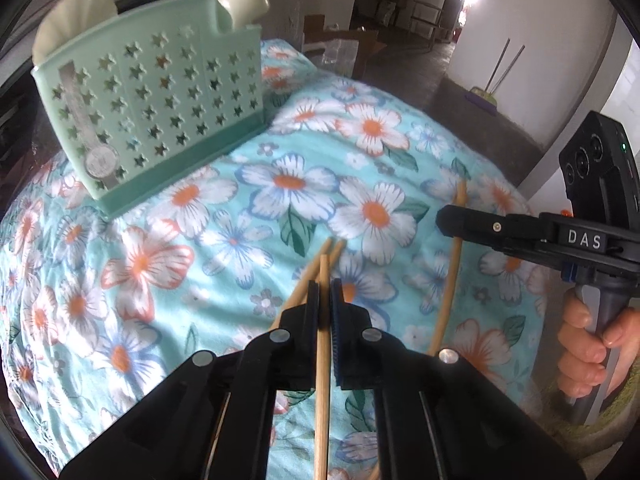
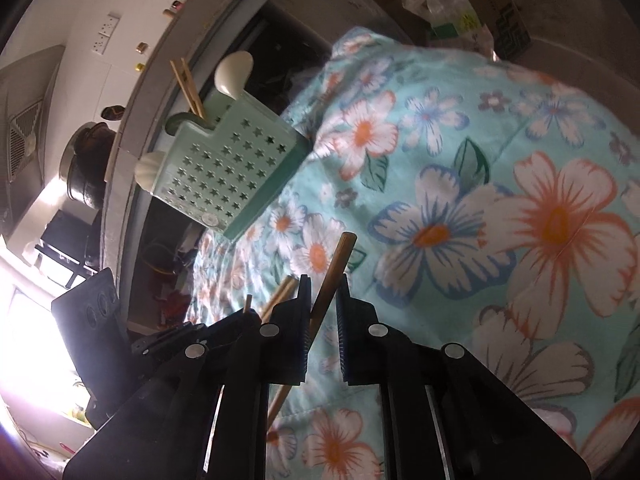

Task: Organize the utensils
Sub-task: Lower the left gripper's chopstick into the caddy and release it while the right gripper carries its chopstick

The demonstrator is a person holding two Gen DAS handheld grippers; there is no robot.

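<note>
My left gripper (image 1: pixel 325 284) is shut on a wooden chopstick (image 1: pixel 322 400) that runs straight back between its pads. Just left of it, two loose chopsticks (image 1: pixel 298 294) lie on the floral cloth (image 1: pixel 160 280). At the right, a hand (image 1: pixel 588 340) holds my right gripper (image 1: pixel 444 220), which is shut on another chopstick (image 1: pixel 454 272) that stands steeply. In the right wrist view that chopstick (image 2: pixel 340 256) slants between the fingers of the right gripper (image 2: pixel 323 280). A mint star-holed utensil holder (image 1: pixel 160 120) stands at the cloth's far left with cream spoons (image 1: pixel 244 0) and chopsticks (image 2: pixel 188 84) in it.
The cloth drops off at its edges onto a concrete floor. A broom (image 1: pixel 486 96) leans on the far wall. A dark pot (image 2: pixel 88 168) sits on a counter behind the holder, and a cardboard box (image 2: pixel 500 0) stands beyond the cloth.
</note>
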